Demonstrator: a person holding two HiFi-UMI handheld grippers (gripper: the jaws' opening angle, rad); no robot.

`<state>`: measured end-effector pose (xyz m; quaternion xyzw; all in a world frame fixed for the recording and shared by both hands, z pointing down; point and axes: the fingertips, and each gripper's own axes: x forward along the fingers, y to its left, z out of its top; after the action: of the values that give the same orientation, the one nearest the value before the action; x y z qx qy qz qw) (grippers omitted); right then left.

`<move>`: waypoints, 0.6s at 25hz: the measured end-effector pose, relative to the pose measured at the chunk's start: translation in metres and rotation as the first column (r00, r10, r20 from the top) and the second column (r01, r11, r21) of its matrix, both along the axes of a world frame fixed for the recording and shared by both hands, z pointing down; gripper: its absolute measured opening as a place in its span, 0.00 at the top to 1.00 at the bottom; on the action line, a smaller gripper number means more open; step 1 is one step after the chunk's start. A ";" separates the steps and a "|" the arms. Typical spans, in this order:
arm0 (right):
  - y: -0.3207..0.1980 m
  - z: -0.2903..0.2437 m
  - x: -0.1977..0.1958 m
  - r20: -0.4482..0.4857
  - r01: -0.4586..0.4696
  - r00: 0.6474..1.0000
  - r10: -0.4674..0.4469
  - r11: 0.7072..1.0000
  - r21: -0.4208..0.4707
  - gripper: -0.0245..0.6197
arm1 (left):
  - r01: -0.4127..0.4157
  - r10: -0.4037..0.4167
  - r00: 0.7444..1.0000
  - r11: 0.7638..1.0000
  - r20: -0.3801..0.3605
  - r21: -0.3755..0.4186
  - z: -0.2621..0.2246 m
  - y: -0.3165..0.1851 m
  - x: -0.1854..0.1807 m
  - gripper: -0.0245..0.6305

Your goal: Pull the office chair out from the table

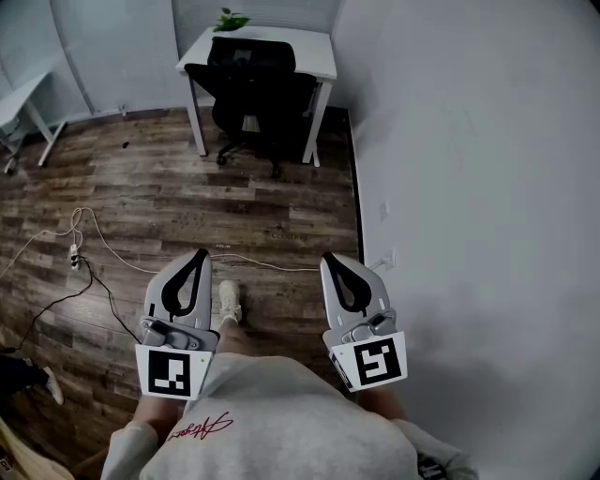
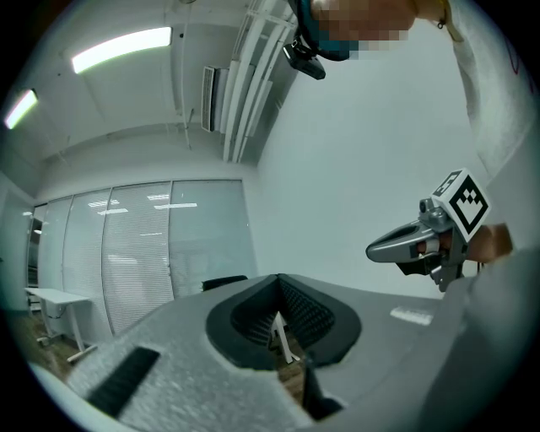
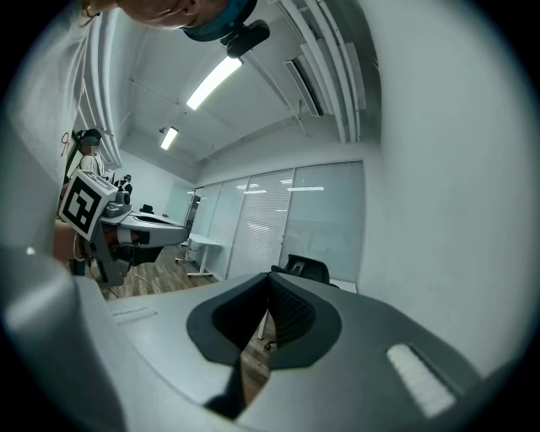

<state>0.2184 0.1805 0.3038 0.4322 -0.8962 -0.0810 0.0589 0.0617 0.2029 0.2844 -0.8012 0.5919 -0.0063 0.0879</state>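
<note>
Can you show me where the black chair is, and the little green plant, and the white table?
office chair point(image 1: 251, 61): head view, on its black backrest.
plant point(image 1: 230, 19): head view, on its green leaves.
white table point(image 1: 314, 52): head view, on the bare right part of its top.

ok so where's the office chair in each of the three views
Head view: office chair at top centre, pushed in at the white table.
Left gripper view: office chair low, left of centre, only a dark sliver of its top showing.
Right gripper view: office chair just right of centre, its black back showing.
Shared landmark: the plain white wall to the chair's right.
</note>
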 end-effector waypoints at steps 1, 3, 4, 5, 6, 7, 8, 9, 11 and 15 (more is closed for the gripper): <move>-0.007 0.001 -0.004 -0.006 0.002 1.000 -0.002 1.000 -0.005 0.96 | -0.004 0.004 1.000 1.000 -0.003 -0.001 0.001 -0.008 -0.003 0.96; -0.022 0.002 -0.012 -0.012 0.005 1.000 -0.005 1.000 -0.011 0.96 | -0.014 0.014 1.000 1.000 -0.003 -0.005 0.003 -0.025 -0.008 0.96; -0.030 0.001 -0.016 -0.013 0.005 1.000 -0.005 1.000 -0.013 0.96 | -0.018 0.018 1.000 1.000 -0.002 -0.007 0.004 -0.034 -0.011 0.96; -0.039 0.001 -0.020 -0.013 0.004 1.000 -0.004 1.000 -0.013 0.96 | -0.019 0.019 1.000 1.000 -0.003 -0.009 0.005 -0.043 -0.015 0.96; -0.048 0.002 -0.025 -0.014 0.003 1.000 -0.003 1.000 -0.014 0.96 | -0.019 0.019 1.000 1.000 -0.003 -0.010 0.006 -0.052 -0.020 0.96; -0.058 0.002 -0.031 -0.016 0.004 1.000 -0.004 1.000 -0.016 0.96 | -0.018 0.018 1.000 1.000 -0.004 -0.012 0.007 -0.062 -0.025 0.96; -0.067 0.003 -0.037 -0.019 0.005 1.000 -0.005 1.000 -0.018 0.96 | -0.018 0.018 1.000 1.000 -0.004 -0.013 0.008 -0.071 -0.030 0.96; -0.077 0.003 -0.043 -0.020 0.006 1.000 -0.006 1.000 -0.019 0.96 | -0.019 0.019 1.000 1.000 -0.005 -0.015 0.008 -0.081 -0.036 0.96; -0.097 0.001 -0.055 -0.015 0.005 1.000 -0.005 1.000 -0.014 0.96 | -0.022 0.022 1.000 1.000 -0.009 -0.015 0.008 -0.101 -0.047 0.96; -0.138 0.002 -0.075 -0.032 -0.002 1.000 0.001 1.000 -0.019 0.96 | -0.027 0.027 1.000 1.000 -0.013 -0.009 0.008 -0.145 -0.070 0.96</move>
<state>0.1429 0.0421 0.3060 0.4311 -0.8955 -0.0791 0.0773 -0.0086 0.0583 0.2926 -0.8095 0.5816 -0.0025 0.0805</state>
